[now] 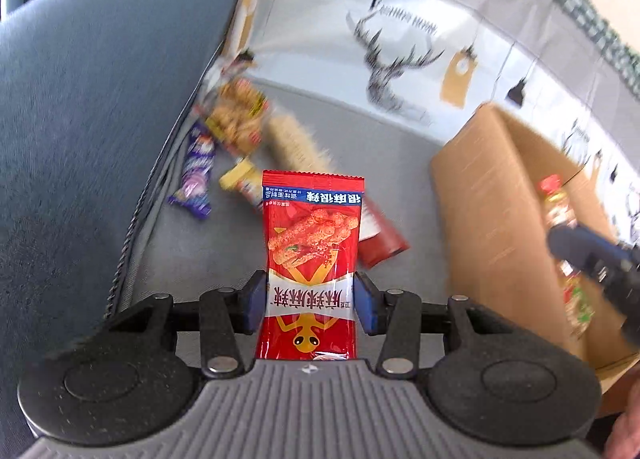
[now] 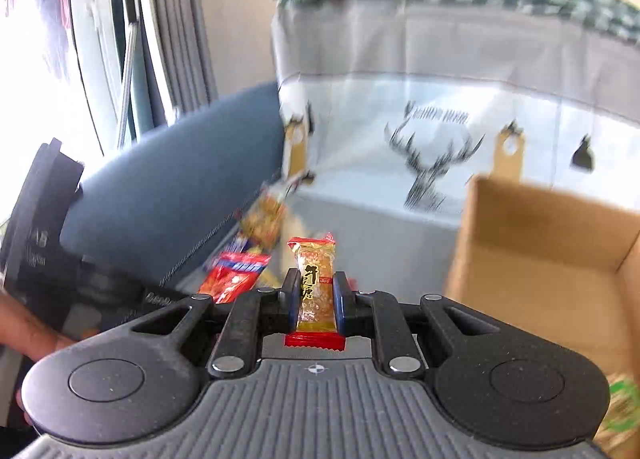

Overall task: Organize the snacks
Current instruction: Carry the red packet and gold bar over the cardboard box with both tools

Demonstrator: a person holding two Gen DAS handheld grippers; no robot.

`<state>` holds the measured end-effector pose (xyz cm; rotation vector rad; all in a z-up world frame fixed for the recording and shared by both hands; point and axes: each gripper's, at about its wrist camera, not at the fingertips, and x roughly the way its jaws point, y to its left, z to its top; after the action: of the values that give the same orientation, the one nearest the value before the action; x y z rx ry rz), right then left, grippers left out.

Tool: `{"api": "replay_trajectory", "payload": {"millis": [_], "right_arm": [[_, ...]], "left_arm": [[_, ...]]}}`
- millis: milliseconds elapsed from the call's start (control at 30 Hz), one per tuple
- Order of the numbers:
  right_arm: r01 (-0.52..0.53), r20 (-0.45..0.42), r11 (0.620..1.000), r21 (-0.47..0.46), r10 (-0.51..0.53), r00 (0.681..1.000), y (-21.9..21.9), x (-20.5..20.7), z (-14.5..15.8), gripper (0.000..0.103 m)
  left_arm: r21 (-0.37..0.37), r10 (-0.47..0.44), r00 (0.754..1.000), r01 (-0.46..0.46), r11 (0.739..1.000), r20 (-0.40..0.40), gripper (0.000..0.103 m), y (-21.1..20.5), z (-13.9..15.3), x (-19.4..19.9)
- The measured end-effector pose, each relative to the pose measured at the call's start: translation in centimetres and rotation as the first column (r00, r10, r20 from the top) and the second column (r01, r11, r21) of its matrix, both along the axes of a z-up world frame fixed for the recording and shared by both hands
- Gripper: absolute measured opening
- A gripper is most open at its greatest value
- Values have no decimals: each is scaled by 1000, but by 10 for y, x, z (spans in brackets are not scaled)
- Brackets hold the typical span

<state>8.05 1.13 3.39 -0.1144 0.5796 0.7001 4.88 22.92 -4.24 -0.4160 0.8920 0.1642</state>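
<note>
My left gripper (image 1: 311, 299) is shut on a red spicy-strip packet (image 1: 312, 235), its blue pads pressing both sides, and holds it upright above the grey seat. The same packet (image 2: 236, 275) shows at the left of the right wrist view. My right gripper (image 2: 317, 291) is shut on a small golden snack bar (image 2: 316, 271) with red crimped ends, held upright. In the left wrist view the right gripper (image 1: 576, 247) hangs blurred in front of the cardboard box (image 1: 492, 195).
Loose snacks lie on the grey seat (image 1: 360, 147): a purple packet (image 1: 198, 167), a yellow-orange bag (image 1: 238, 115) and a red packet (image 1: 384, 243). A blue cushion (image 1: 88, 99) rises at the left. The open cardboard box (image 2: 540, 243) stands at the right before a deer-print cloth (image 2: 436, 163).
</note>
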Motion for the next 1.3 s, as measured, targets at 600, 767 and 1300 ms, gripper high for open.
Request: {"api": "replay_trajectory", "payload": {"millis": [600,767,1300], "right_arm": [[218,91,975,34,-220,971,-151,33,5,17],[261,106,965,15,-261,959,-180,34,1,17],[345,93,938,11,-345,934,-215,41,-8,17]], "left_arm": [[-40,-9,921,27,999,388,50,-84,63,33],[-67,-43,899,80,995,437,50,-116,68,45],[-45,-164,875,207,977,456,50,-173,58,61]]}}
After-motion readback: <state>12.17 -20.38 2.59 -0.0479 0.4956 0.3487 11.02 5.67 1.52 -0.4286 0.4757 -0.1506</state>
